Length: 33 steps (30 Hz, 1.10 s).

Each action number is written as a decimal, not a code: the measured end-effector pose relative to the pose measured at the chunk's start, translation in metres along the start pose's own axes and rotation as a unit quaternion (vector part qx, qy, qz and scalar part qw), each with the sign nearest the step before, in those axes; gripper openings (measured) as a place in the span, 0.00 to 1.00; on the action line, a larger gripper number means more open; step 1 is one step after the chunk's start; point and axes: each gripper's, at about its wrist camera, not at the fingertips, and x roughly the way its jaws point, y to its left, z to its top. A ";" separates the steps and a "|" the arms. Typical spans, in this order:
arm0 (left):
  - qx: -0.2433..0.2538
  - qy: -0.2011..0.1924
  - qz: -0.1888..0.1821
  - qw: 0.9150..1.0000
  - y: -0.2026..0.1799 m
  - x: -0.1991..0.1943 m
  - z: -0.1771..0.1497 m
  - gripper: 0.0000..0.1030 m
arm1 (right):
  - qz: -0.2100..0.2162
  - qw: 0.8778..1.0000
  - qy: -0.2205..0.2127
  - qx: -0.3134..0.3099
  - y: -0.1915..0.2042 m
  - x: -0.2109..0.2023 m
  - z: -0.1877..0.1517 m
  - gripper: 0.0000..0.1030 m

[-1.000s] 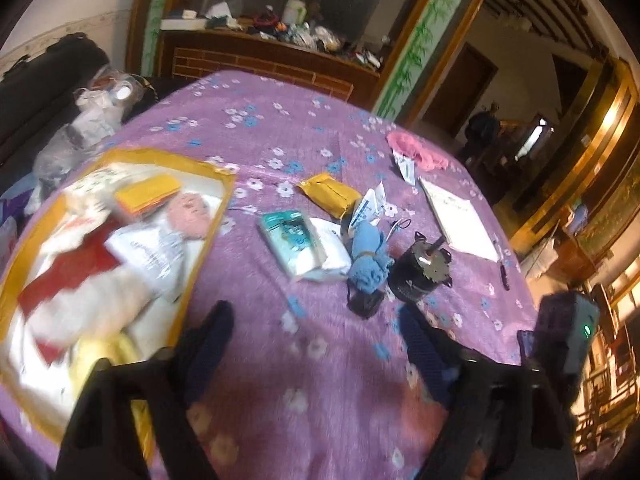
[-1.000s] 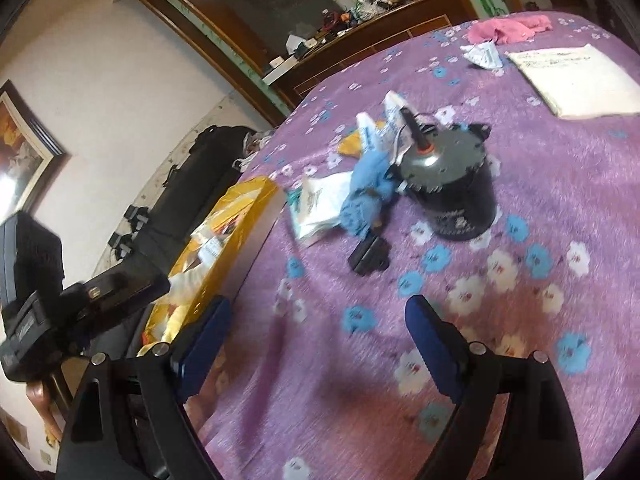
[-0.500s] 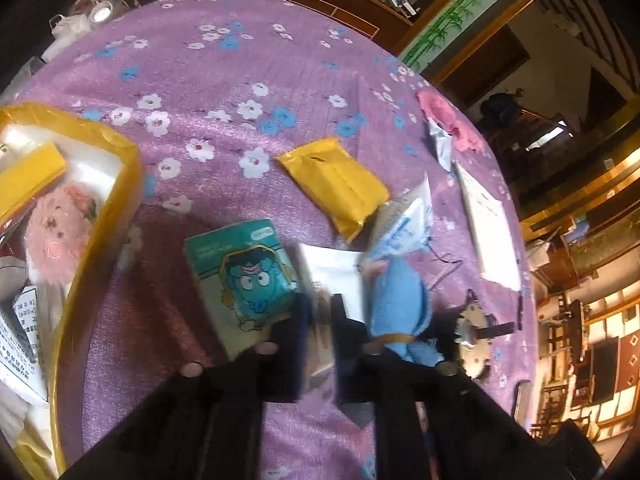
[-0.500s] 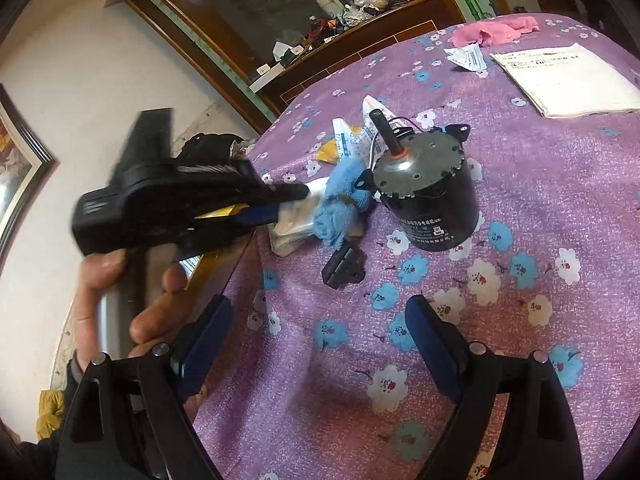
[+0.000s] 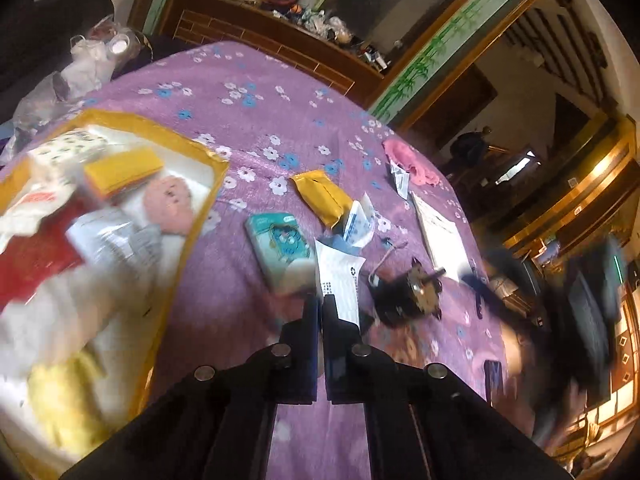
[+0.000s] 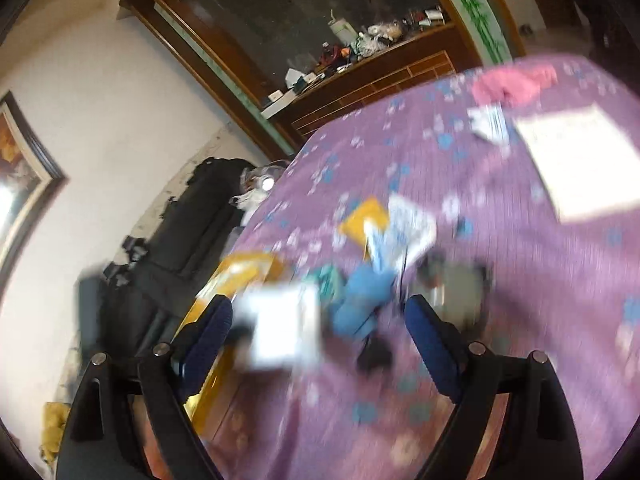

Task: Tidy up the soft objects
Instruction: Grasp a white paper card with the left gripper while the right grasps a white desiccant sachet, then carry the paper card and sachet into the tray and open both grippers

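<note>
On the purple flowered tablecloth [image 5: 248, 92] lie two flat yellow padded packets: one [image 5: 322, 197] loose on the cloth, one [image 5: 120, 170] inside the single yellow-rimmed clear storage bag [image 5: 188, 240]. There is one teal tissue pack with a cartoon face [image 5: 278, 242], one white printed plastic pouch [image 5: 340, 280], one blue-and-white sachet [image 5: 358, 222], one crumpled pink cloth [image 5: 408, 160], one blue plush toy [image 6: 362, 300], one black cylindrical motor [image 5: 404, 296], one white paper booklet [image 5: 440, 236], and one small white wrapper [image 5: 400, 176].
</note>
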 end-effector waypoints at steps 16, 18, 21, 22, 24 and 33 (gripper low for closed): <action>0.004 -0.037 -0.016 0.999 0.031 -0.062 -0.013 0.00 | -0.218 0.947 0.234 0.027 -0.020 0.162 0.054 0.57; 0.001 -0.039 -0.016 0.999 0.034 -0.064 -0.013 0.00 | -0.222 0.945 0.237 0.026 -0.022 0.166 0.053 0.45; -0.006 -0.045 -0.020 0.999 0.039 -0.072 -0.015 0.00 | -0.220 0.948 0.228 0.035 -0.021 0.161 0.051 0.29; -0.007 -0.048 -0.022 0.999 0.041 -0.076 -0.016 0.00 | -0.212 0.951 0.221 0.038 -0.019 0.153 0.051 0.28; -0.011 -0.054 -0.023 0.998 0.044 -0.082 -0.017 0.00 | -0.207 0.956 0.203 0.039 -0.012 0.141 0.051 0.26; -0.042 -0.092 -0.009 0.995 0.063 -0.133 -0.032 0.00 | -0.100 0.993 0.062 -0.031 0.059 0.072 0.039 0.26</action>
